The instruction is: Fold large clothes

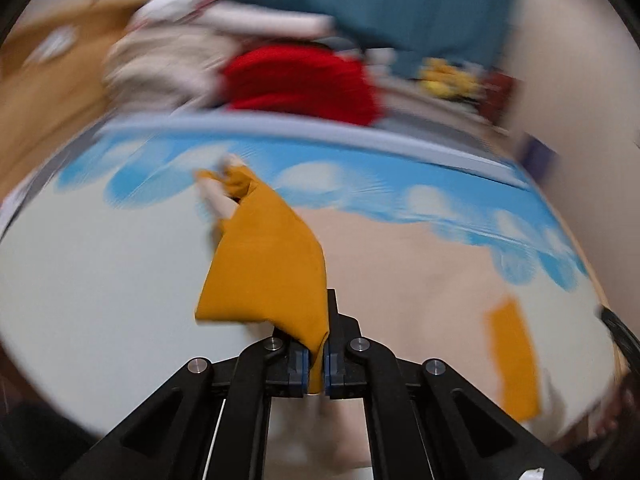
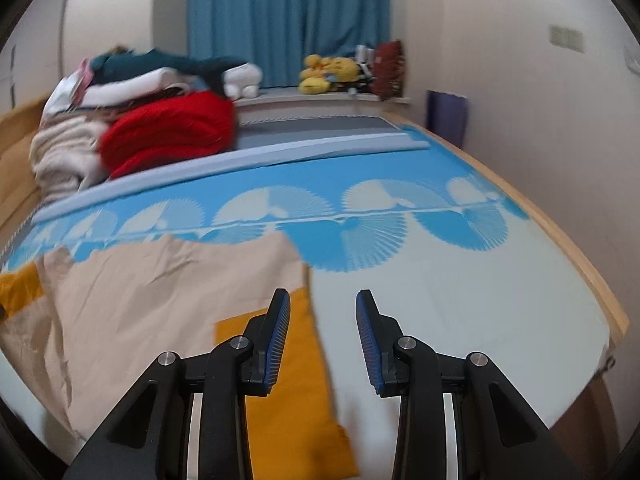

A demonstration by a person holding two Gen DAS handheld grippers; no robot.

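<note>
Now left tongs (image 1: 316,354) pinch the mustard cuff (image 1: 264,264); right tongs (image 2: 323,312) gape above bare bedsheet (image 2: 460,312).

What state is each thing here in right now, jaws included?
Left gripper: jaws shut on the mustard sleeve.
Mustard sleeve: lifted off the bed.
Right gripper: jaws open, empty.
Beige garment: spread on the bed, wrinkled.
Clothes pile: heaped, unfolded.
Curtain: drawn.
</note>
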